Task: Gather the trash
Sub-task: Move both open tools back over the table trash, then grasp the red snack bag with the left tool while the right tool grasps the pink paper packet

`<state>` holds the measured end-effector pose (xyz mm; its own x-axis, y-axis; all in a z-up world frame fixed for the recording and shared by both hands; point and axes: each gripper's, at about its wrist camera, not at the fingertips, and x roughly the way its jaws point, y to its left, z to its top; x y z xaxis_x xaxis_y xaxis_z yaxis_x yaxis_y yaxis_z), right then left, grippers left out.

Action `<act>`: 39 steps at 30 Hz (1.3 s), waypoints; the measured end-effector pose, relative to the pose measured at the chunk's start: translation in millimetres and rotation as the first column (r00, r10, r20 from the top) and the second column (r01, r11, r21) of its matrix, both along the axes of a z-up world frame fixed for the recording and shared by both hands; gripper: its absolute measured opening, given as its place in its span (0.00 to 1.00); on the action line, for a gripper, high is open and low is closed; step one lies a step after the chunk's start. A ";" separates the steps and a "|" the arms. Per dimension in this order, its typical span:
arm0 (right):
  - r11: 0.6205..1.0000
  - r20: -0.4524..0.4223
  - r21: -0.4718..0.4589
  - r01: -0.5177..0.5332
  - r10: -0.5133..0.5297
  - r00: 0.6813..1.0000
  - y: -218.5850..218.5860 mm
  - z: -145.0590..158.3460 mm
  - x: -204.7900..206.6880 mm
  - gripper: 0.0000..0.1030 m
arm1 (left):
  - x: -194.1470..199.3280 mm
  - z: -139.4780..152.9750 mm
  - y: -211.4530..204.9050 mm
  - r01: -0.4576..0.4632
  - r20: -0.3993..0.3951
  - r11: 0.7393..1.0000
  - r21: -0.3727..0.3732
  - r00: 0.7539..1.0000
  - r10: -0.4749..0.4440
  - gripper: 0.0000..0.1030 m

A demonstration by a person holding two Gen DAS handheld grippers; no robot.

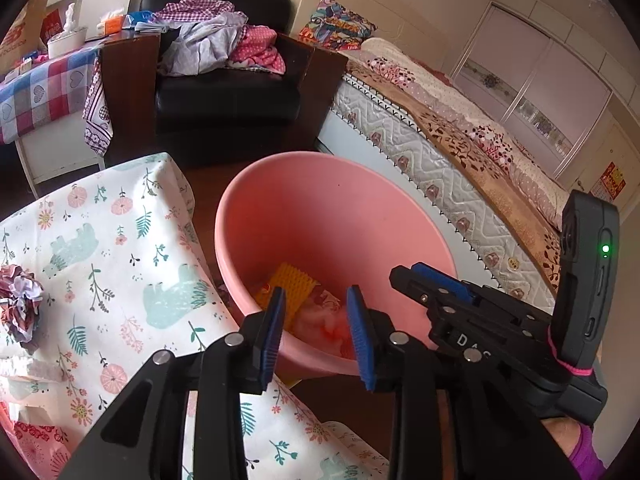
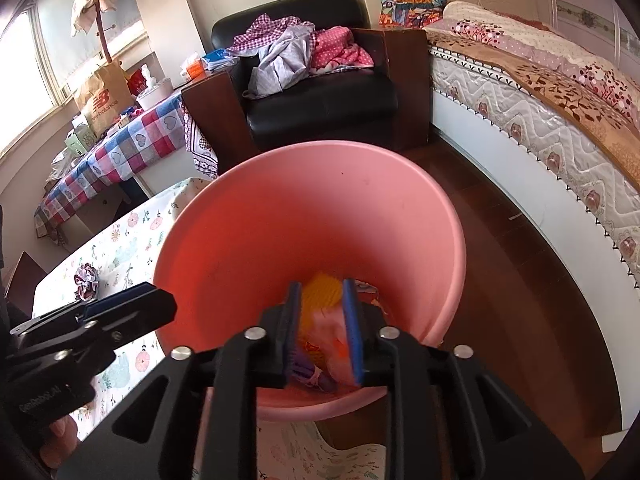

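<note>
I have both grippers poised over the pink bin (image 2: 320,216), which stands on the dark wood floor (image 2: 520,280) between the table with the floral cloth (image 1: 120,240) and the bed (image 1: 460,152). My left gripper (image 1: 320,320) has its blue pads spread to a middling gap above the bin's near rim, and nothing sits between them; through the gap I see only what lies at the bottom. My right gripper (image 2: 322,328) is set narrower, its pads a modest way apart, hanging over the bin's mouth; pale pink and purple stuff shows in the gap, yet I cannot tell whether the pads touch it or whether it simply lies below. In the bin I make out a yellow ridged piece (image 1: 288,284) and some pinkish crumpled trash (image 1: 324,320) beside it. One more crumpled wad (image 1: 20,300), purple and white, lies on the floral cloth to the left, well apart from the bin. From the left camera the right gripper (image 1: 436,280) shows side-on just beside the bin's right rim, with a camera block carrying a green light (image 1: 605,249) behind it. Further off stands a black armchair (image 2: 320,96) heaped with clothes (image 2: 296,48), and a checked table (image 2: 120,148) by the window.
</note>
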<state>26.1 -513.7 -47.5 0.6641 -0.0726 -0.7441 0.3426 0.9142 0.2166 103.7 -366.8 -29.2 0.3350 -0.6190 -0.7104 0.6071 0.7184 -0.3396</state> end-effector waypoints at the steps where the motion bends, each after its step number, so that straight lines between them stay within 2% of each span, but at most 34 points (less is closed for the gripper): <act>1: 1.000 0.002 0.001 -0.001 0.001 1.000 1.1 1.2 -0.7 0.24 | -1.4 2.7 2.2 -0.001 0.003 1.000 -0.005 1.000 0.001 0.33; 9: 0.999 0.060 -0.032 -0.037 0.039 0.997 19.7 23.3 -15.7 0.24 | -21.5 21.0 23.0 -0.025 0.045 1.000 -0.018 0.999 0.026 0.40; 16: 0.994 0.075 -0.021 -0.110 0.111 0.991 49.7 35.8 -30.4 0.25 | -47.7 38.9 49.5 -0.050 0.107 0.999 -0.014 0.993 0.051 0.40; 18: 0.991 0.081 -0.015 -0.136 0.137 0.987 60.7 38.9 -34.6 0.34 | -55.5 43.1 59.7 -0.060 0.124 0.998 -0.008 0.990 0.061 0.40; 20: 0.987 0.091 -0.015 -0.161 0.162 0.983 73.6 41.7 -38.1 0.39 | -64.4 47.2 72.0 -0.074 0.141 0.997 0.000 0.987 0.073 0.40; 24: 0.973 0.100 -0.018 -0.231 0.231 0.968 104.2 46.9 -42.9 0.39 | -78.6 53.6 102.4 -0.121 0.162 0.993 0.008 0.980 0.119 0.40; 31: 0.939 0.104 -0.028 -0.343 0.344 0.933 159.6 53.8 -46.5 0.39 | -99.0 62.0 177.6 -0.275 0.241 0.961 0.034 0.935 0.259 0.40; 39: 0.891 0.077 -0.030 -0.454 0.455 0.887 219.0 51.6 -45.7 0.39 | -103.3 50.3 270.4 -0.454 0.220 0.890 0.037 0.873 0.436 0.40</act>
